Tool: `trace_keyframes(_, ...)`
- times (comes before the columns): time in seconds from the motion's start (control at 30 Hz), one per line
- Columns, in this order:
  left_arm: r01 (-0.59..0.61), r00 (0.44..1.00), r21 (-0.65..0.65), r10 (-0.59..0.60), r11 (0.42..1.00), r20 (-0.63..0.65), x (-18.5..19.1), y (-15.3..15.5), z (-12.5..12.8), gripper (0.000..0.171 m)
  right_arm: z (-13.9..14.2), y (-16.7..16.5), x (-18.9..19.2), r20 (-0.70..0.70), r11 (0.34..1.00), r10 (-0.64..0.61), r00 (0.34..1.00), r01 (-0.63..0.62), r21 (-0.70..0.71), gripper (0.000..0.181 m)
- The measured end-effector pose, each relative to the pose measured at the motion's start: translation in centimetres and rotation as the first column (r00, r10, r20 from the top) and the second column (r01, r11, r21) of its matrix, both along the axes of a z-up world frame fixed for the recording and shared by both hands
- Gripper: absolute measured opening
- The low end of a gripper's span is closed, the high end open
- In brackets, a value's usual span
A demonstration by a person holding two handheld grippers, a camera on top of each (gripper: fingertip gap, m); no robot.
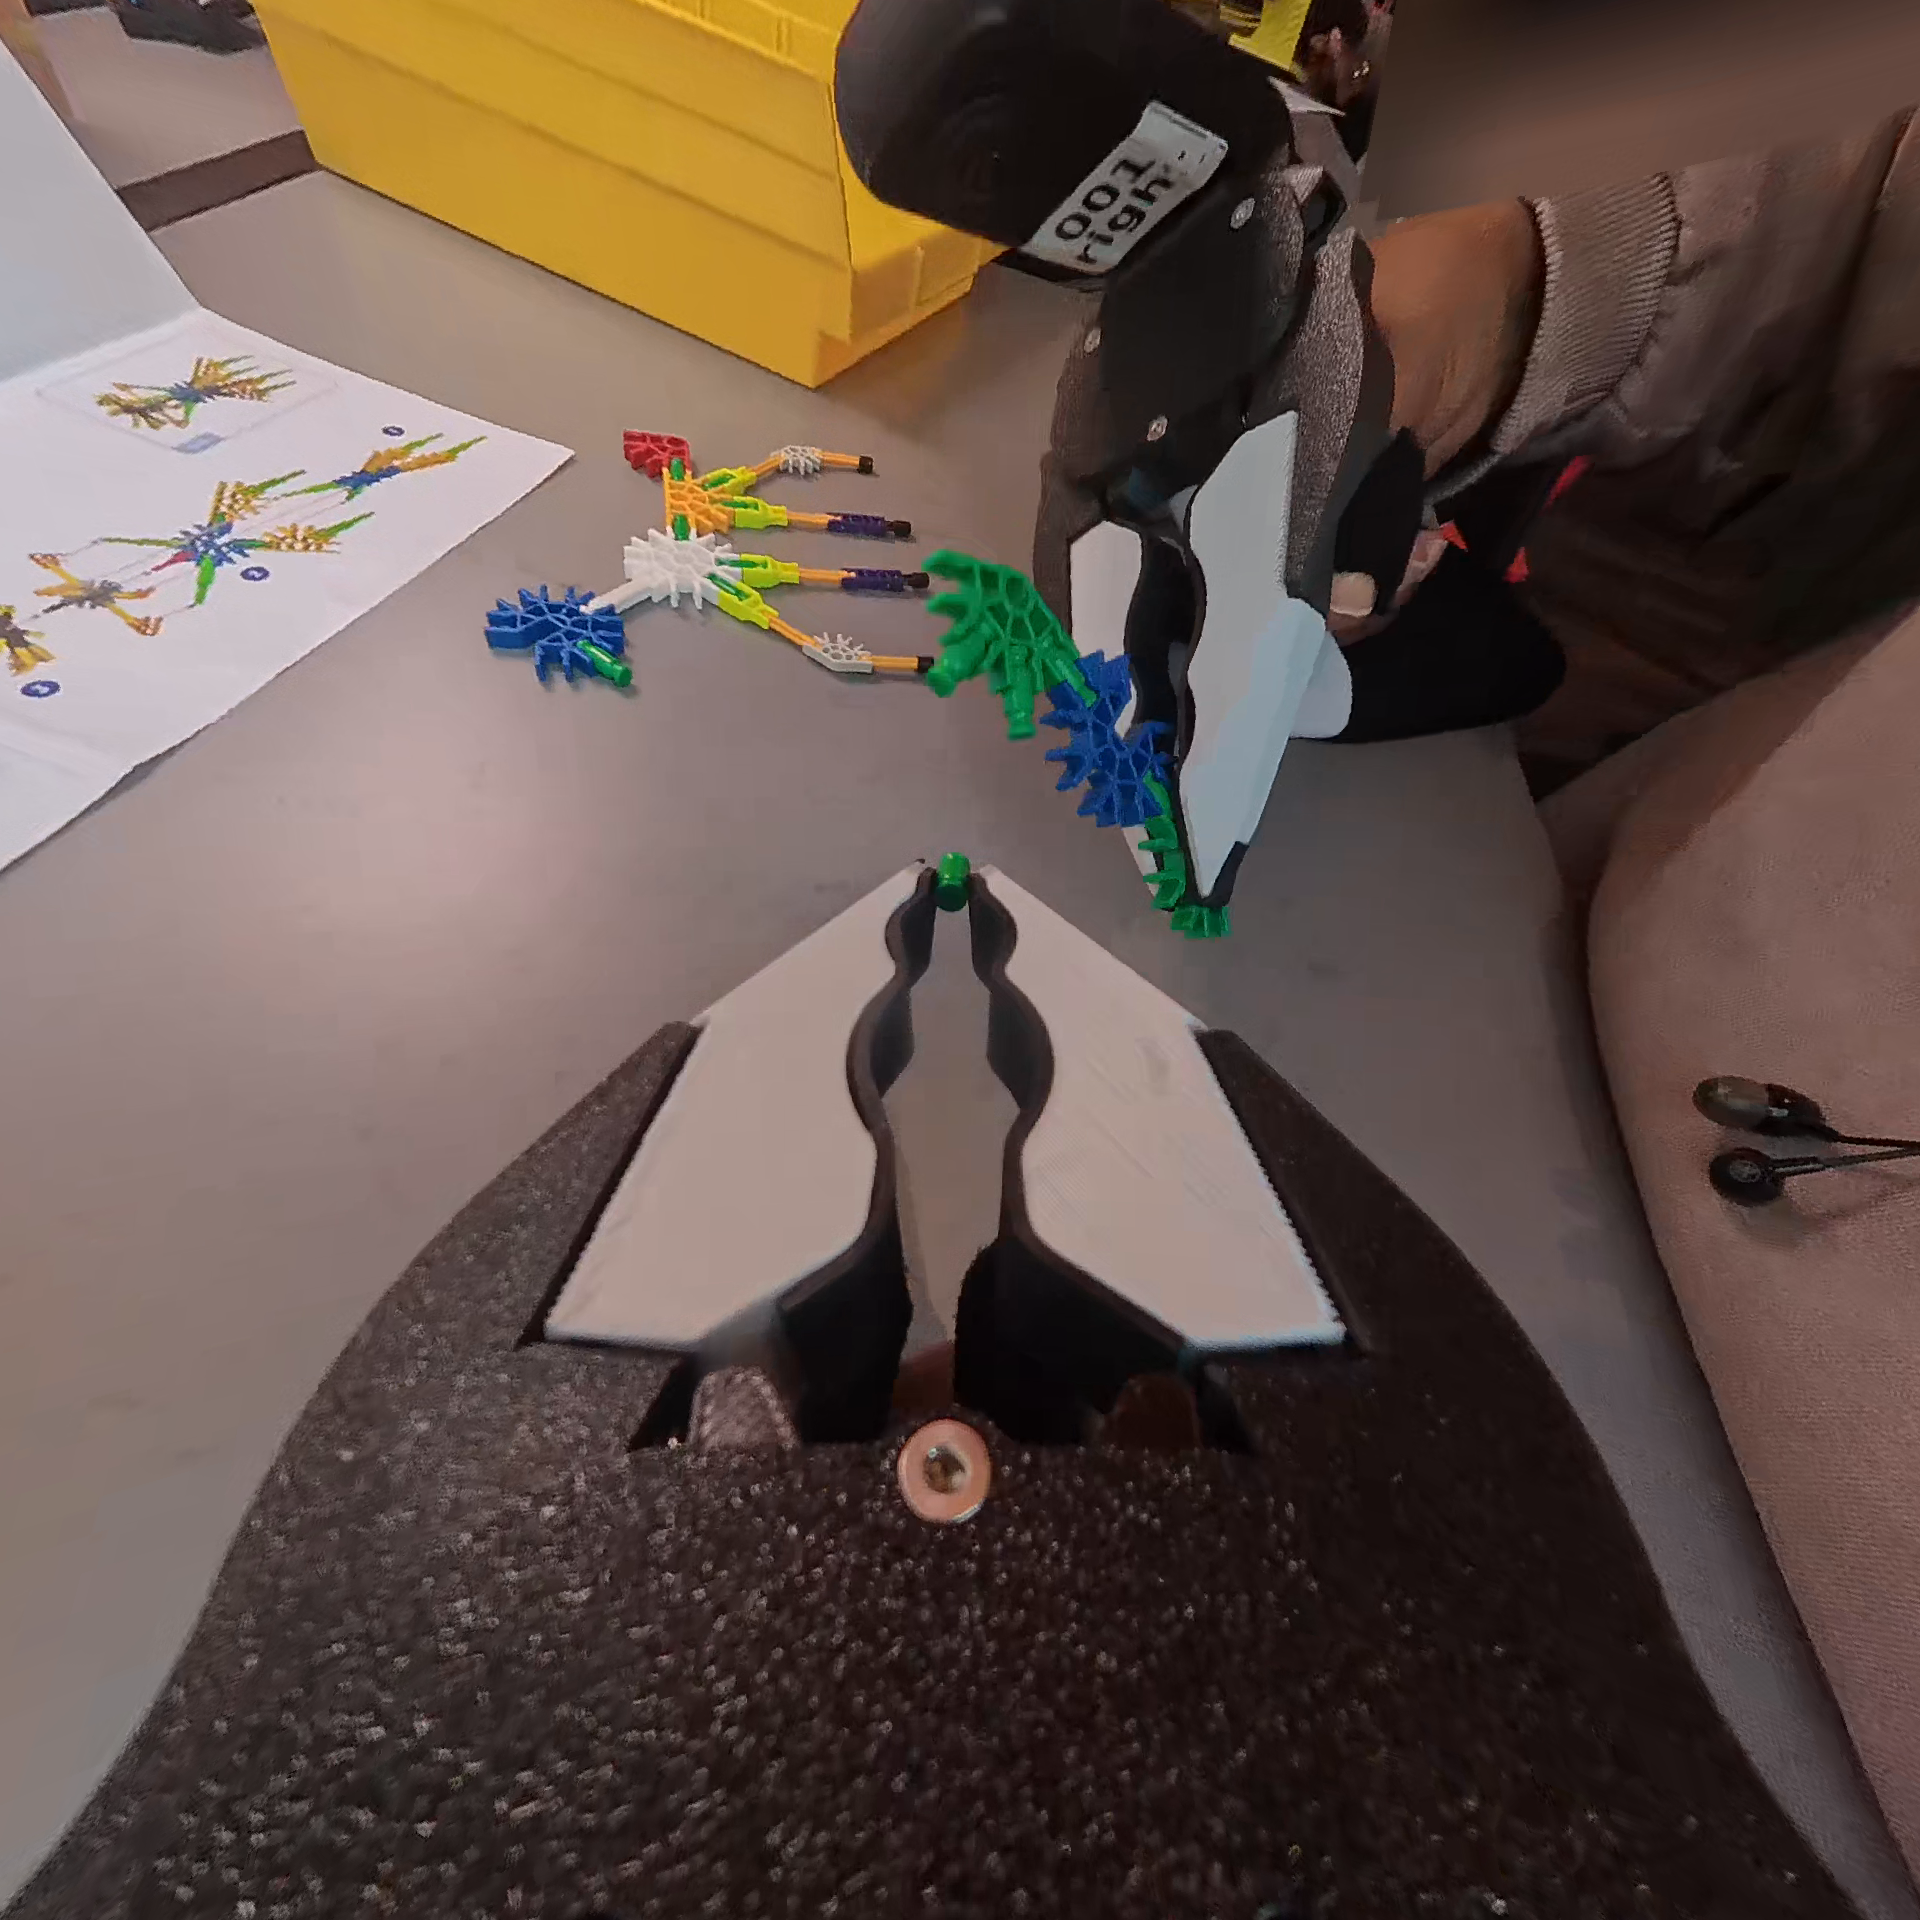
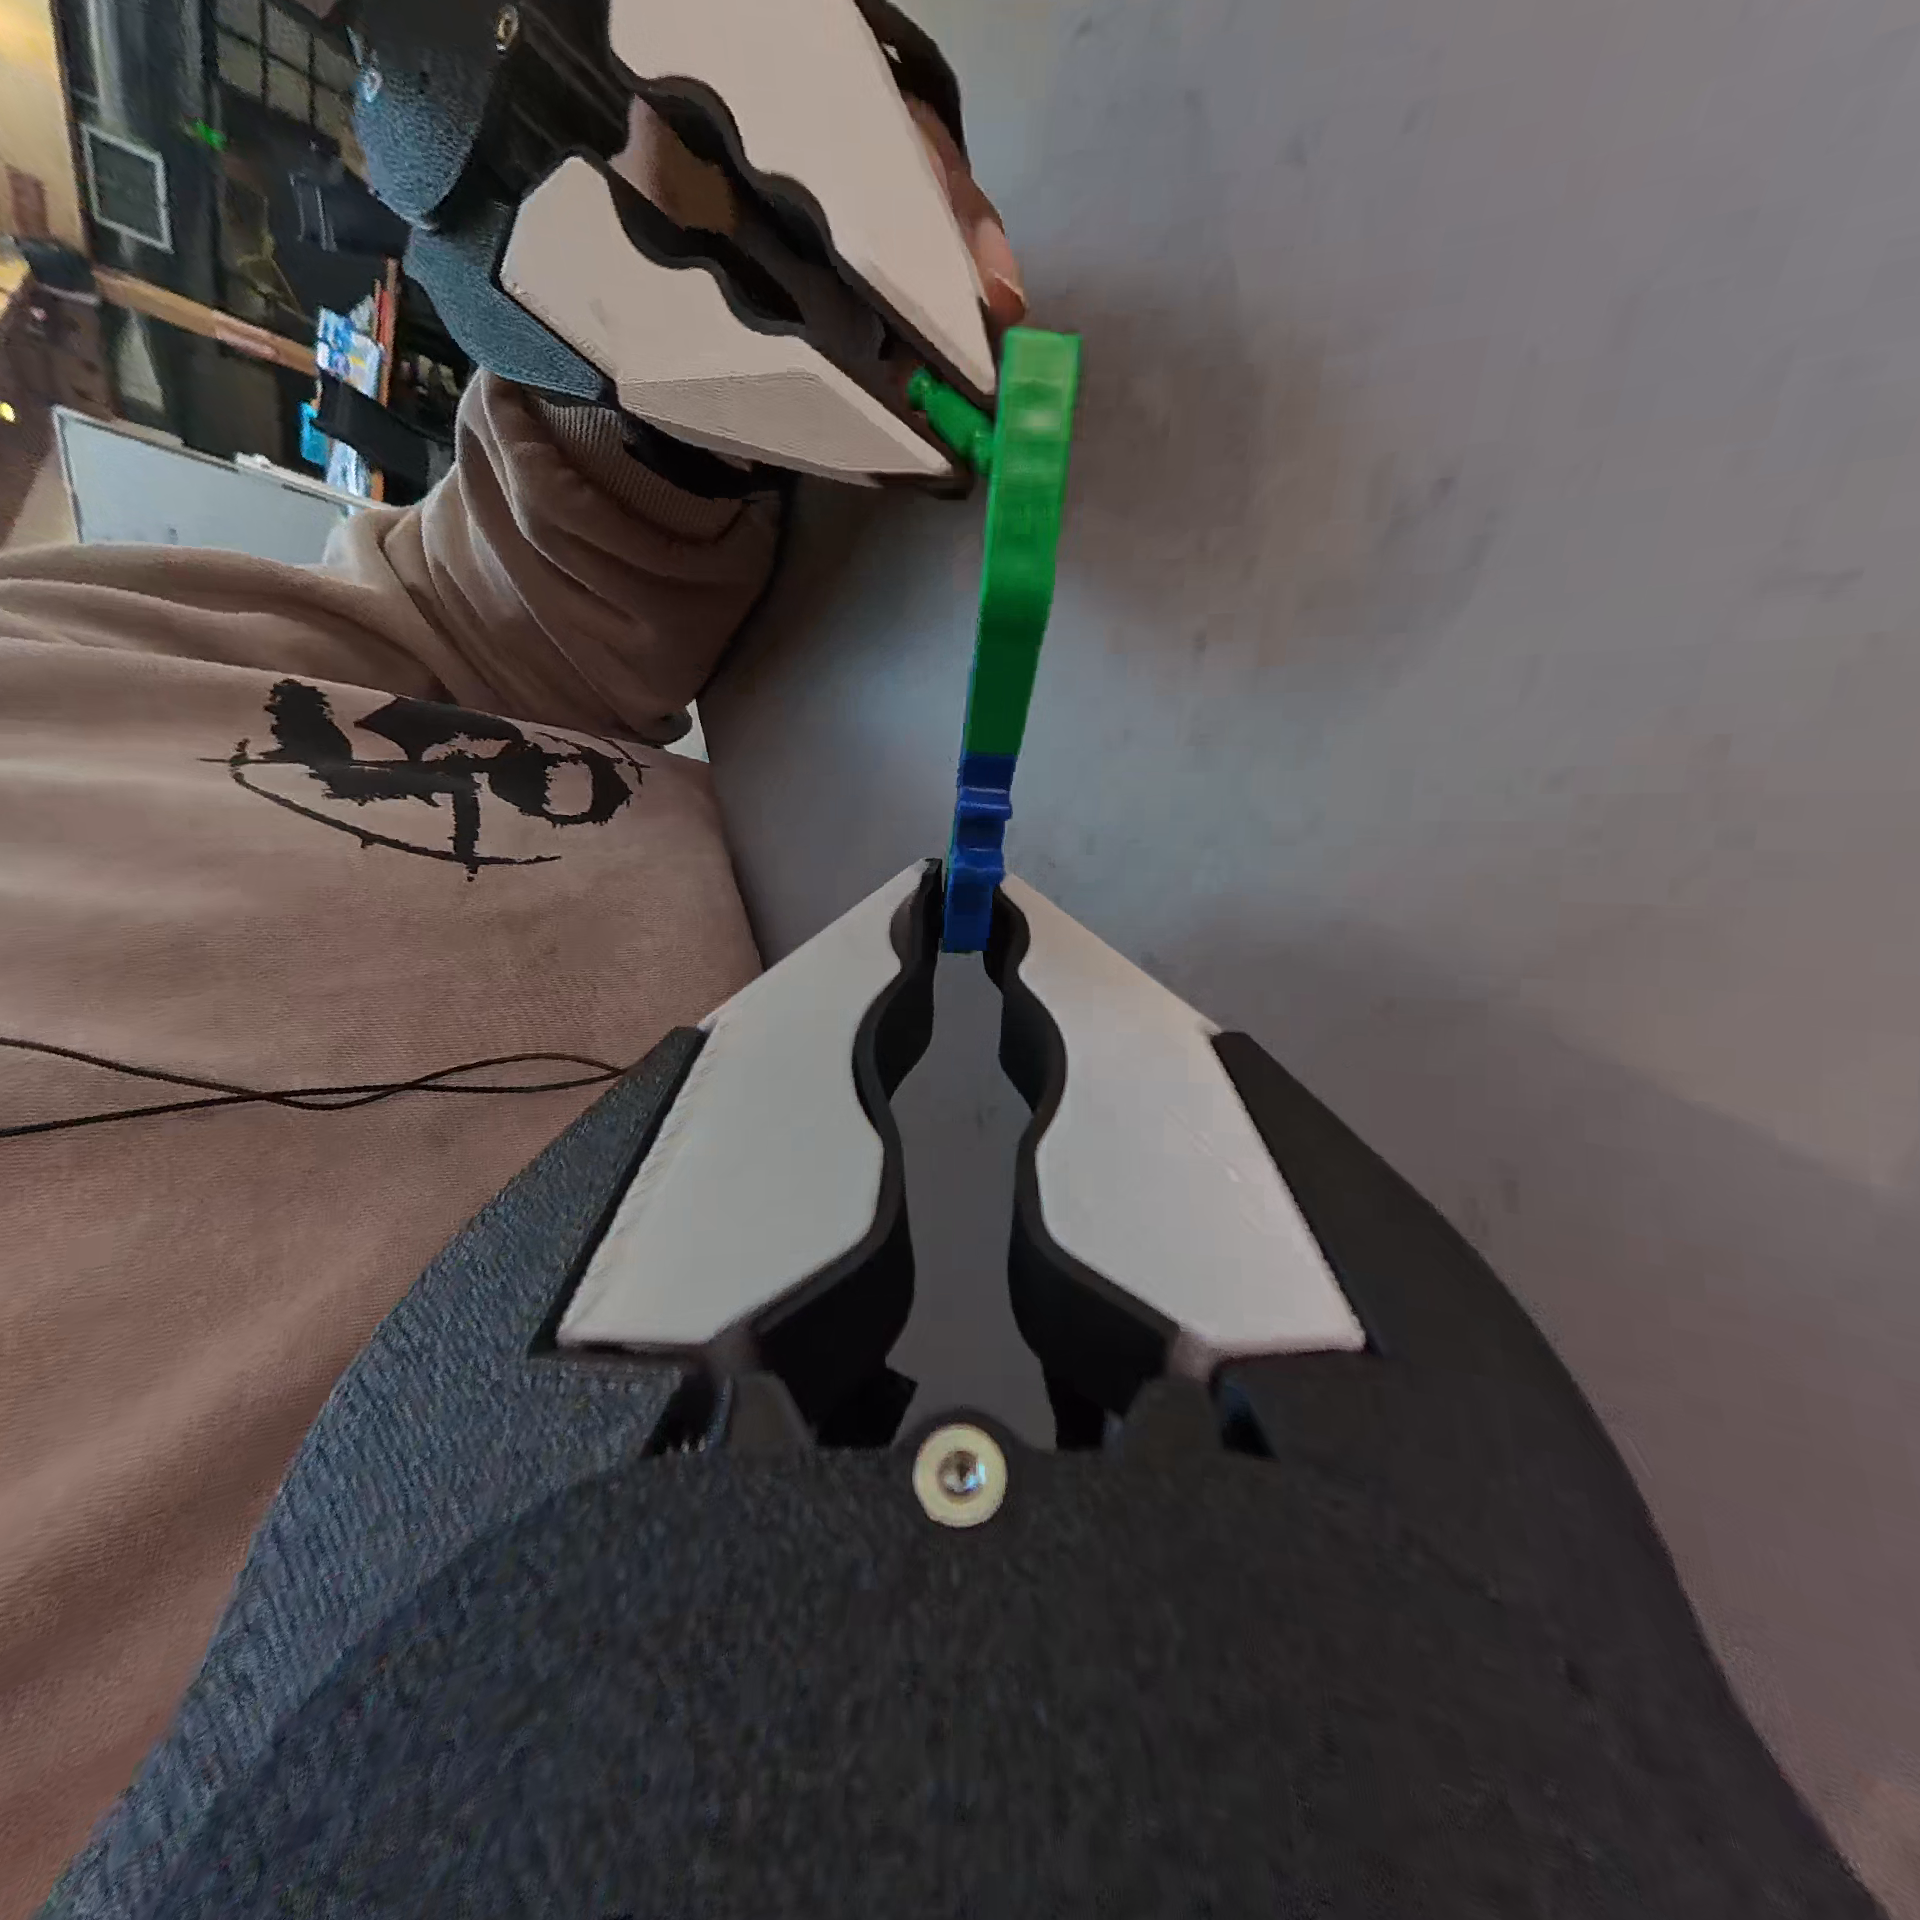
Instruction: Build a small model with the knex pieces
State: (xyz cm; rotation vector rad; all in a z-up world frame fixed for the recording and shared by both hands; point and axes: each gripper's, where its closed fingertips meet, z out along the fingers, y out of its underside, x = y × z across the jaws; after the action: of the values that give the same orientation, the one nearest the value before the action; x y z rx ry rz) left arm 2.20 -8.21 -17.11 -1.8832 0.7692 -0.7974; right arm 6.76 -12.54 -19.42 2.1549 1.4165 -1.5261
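Left gripper [image 1: 950, 896]: clamped on a short green rod [image 1: 950, 878]. Right gripper [image 2: 971, 904], at 1 o'clock: pinching a green-and-blue connector chain [image 1: 1049, 686] by its blue end. Toy assembly [image 1: 717, 561] at 11 o'clock, on the grey table [image 1: 416, 914]; instruction sheet [image 1: 208, 540] at 10; yellow bin [image 1: 582, 156] farthest.

Yellow bin and instruction sheet on a grey table

A yellow bin [image 1: 644, 177] stands behind a flat toy assembly [image 1: 717, 551]; an instruction sheet [image 1: 208, 582] lies left; earbuds [image 1: 1745, 1138] rest on a beige cushion [image 1: 1766, 935].

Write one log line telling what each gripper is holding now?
left gripper: shut on small green rod | right gripper: shut on blue-and-green connector piece | multicolour assembly: on table
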Motion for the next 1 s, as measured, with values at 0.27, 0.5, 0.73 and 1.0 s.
trace_keyframes(0.27, -0.036, 0.993, 0.079, 0.027, 0.996, 0.112, -0.2, 0.1, 2.4, 0.005, -1.1, 0.1, 0.7, 0.058, 0.988, -0.153, 0.986, 0.154, -0.002, 0.029)
trace_keyframes(0.5, -0.042, 0.997, 0.125, 0.033, 0.991, 0.073, -0.3, 0.0, 2.6, 0.005, -0.8, -1.5, 3.8, 0.104, 0.995, -0.061, 0.993, 0.052, 0.086, 0.059)
trace_keyframes(0.73, -0.018, 0.998, 0.168, 0.028, 0.986, -0.055, -0.3, -0.1, 1.5, 0.005, -0.2, 3.0, 2.7, 0.069, 0.525, 0.368, 0.927, -0.268, 0.808, 0.056)
trace_keyframes(1.0, 0.122, 0.979, 0.117, -0.100, 0.986, -0.175, 1.6, -2.2, -0.5, 0.006, -3.0, 3.1, 0.9, 0.171, 0.397, 0.566, 0.807, -0.448, 0.801, 0.063)
